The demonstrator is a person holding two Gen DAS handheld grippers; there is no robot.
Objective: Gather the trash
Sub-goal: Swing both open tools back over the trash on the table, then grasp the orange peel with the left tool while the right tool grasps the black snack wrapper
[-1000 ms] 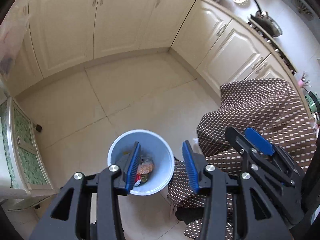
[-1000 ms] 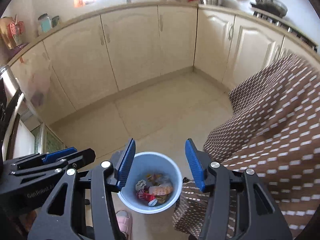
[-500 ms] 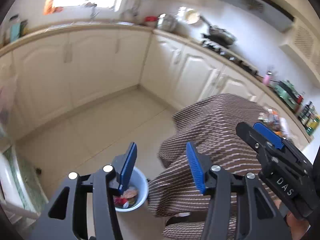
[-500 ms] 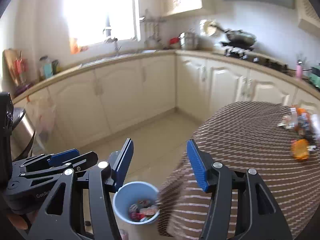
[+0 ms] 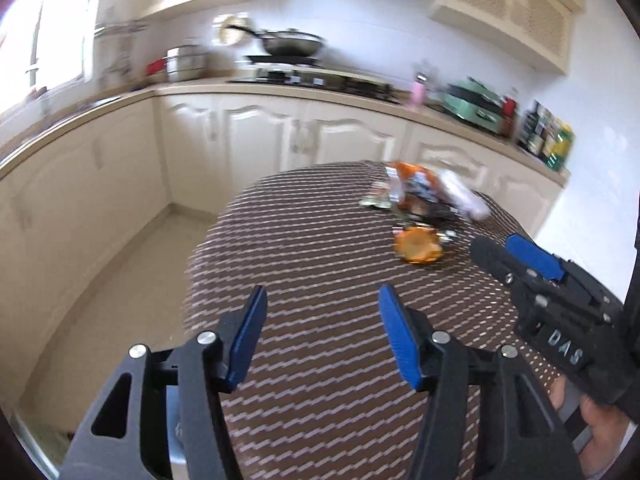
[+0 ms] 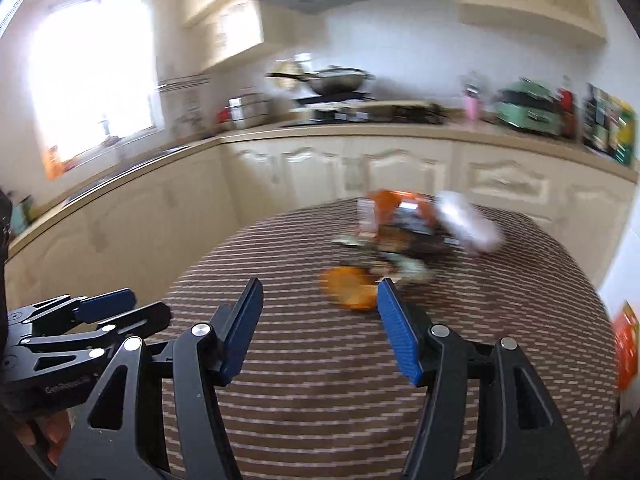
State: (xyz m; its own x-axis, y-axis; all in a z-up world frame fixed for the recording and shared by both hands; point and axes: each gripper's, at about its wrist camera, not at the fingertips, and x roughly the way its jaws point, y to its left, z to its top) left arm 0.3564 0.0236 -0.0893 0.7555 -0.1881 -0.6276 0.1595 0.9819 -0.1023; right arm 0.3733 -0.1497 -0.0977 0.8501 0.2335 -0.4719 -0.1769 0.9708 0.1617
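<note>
A heap of trash (image 5: 420, 192) lies at the far side of the round table with the brown patterned cloth (image 5: 320, 248): orange and white wrappers, and a round orange packet (image 5: 418, 246) in front of them. My left gripper (image 5: 322, 300) hangs over the near half of the cloth, its jaws opening with nothing between them. My right gripper (image 5: 532, 264) shows at the right, closer to the heap. In the right wrist view, my right gripper (image 6: 318, 292) is opening too and holds nothing. The orange packet (image 6: 348, 286) lies just beyond its right fingertip, with the heap (image 6: 404, 224) behind it. The left gripper (image 6: 100, 312) sits low at the left.
Cream cabinets and a counter (image 5: 280, 92) curve behind the table, with a wok on the stove (image 5: 292, 42) and a green appliance (image 5: 476, 108). Tiled floor (image 5: 120, 280) lies left of the table. A red-orange packet (image 6: 624, 344) shows past the table's right edge.
Both views swung up and right from the blue bin on the floor to the tabletop. The bin has left view, the trash heap has come in, and both jaws stand wider.
</note>
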